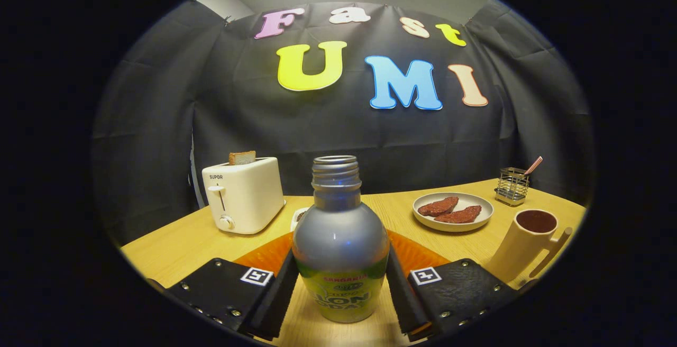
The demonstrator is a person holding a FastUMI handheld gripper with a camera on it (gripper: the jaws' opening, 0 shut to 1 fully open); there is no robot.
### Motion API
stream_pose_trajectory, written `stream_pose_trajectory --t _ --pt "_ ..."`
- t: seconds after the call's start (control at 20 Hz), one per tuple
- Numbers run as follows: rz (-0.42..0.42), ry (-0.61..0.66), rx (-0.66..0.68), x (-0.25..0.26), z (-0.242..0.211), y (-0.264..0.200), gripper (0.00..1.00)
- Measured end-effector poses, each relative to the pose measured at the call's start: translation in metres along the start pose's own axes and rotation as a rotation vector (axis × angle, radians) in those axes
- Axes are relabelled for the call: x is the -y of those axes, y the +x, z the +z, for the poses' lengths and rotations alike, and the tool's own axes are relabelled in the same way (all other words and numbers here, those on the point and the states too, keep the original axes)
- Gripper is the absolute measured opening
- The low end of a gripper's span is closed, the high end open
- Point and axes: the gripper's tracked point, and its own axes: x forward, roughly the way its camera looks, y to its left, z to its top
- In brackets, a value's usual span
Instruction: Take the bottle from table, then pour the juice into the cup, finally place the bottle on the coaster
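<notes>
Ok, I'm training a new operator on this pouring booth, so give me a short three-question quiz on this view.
1. True or false: the bottle stands capless between the gripper fingers.
2. What lies on the plate? A) two reddish-brown pieces B) toast C) a spoon
3. Fill in: the orange coaster lies just behind the ____.

Key:
1. True; both fingers sit against its sides.
2. A; the toast is in the toaster.
3. Bottle. The cup stands off to the right.
</notes>
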Motion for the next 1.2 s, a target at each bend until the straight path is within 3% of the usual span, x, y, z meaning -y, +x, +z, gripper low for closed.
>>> stream_pose_trajectory --t 0.35,0.6,0.8,1.2 --pt "0.030 0.103 -0.037 0.014 0.052 -0.026 0.79" --pt "0.076 0.414 -0.072 0.034 0.068 -0.030 0.76" --pt "0.039 0.736 -0.018 0.062 0.088 -0.026 0.76" --pt "-0.063 1.167 -0.074 0.090 0.050 -0.030 0.76"
